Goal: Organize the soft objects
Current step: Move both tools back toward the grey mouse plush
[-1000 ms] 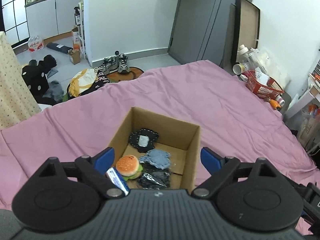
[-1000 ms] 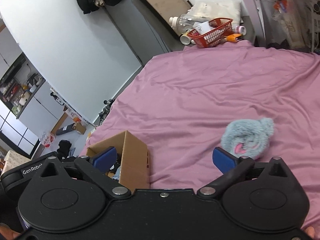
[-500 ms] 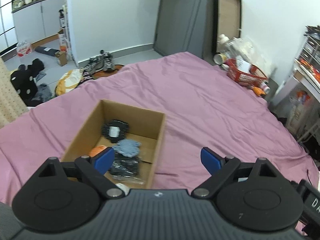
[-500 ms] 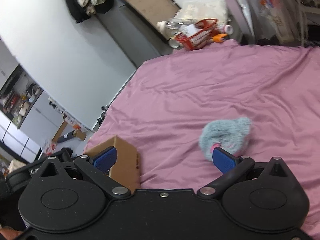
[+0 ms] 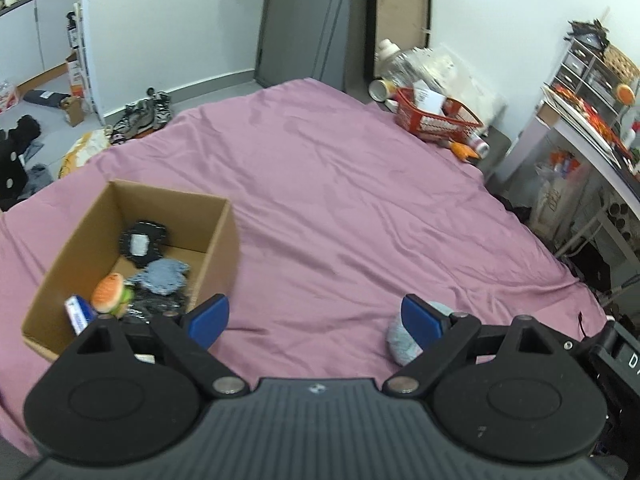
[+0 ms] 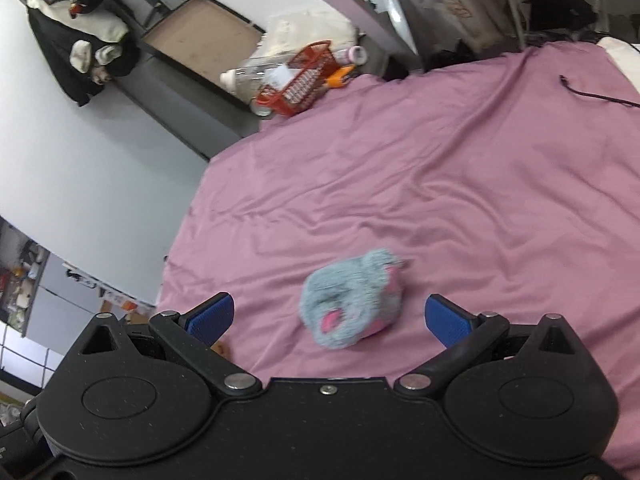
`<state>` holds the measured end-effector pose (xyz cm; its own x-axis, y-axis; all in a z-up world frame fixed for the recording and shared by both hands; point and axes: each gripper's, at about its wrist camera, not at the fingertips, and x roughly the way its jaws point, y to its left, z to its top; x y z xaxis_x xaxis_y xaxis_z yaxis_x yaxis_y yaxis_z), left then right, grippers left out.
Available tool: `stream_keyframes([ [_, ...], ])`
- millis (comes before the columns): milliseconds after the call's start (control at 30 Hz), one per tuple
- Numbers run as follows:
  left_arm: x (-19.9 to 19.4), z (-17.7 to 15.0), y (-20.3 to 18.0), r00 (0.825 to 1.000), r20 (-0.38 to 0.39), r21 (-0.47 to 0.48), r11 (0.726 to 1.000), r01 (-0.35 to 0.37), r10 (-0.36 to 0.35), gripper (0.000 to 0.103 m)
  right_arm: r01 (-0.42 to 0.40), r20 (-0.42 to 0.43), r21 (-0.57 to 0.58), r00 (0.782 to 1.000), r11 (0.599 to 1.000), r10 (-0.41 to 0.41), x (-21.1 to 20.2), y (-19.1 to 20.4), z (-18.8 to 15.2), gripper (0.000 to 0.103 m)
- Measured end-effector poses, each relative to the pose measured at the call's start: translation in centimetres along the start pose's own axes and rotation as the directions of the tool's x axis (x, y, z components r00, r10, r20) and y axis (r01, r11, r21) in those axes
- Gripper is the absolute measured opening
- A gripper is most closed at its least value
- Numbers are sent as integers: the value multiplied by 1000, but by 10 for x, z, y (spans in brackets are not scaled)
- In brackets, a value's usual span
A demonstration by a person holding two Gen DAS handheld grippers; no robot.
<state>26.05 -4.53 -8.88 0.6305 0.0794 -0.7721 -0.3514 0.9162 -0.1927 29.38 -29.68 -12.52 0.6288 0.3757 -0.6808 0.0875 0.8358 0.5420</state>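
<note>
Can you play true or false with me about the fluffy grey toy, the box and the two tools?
1. The fluffy grey toy is lying on the pink bed cover. True.
2. The right tool is squeezing the toy. False: its jaws stand wide open, with the toy lying between them, untouched.
3. The cardboard box has nothing in it. False: a little burger toy and some dark and blue-grey soft things are inside.
4. The left tool is open and holds nothing. True.
5. The red basket sits inside the box. False: it stands at the far edge of the bed, well away from the box.
</note>
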Motion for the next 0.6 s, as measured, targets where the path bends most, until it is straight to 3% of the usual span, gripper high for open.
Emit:
stream_keyframes([
  [233,25,-7,-20,998,-31,25,998,55,-54,90,-9,-12,9,1000,1000,9,1,-12,5,101],
  [600,66,-15,-38,986,-102,20,991,131,-129,83,2,-96,116,995,993,9,35,-39,9,87],
])
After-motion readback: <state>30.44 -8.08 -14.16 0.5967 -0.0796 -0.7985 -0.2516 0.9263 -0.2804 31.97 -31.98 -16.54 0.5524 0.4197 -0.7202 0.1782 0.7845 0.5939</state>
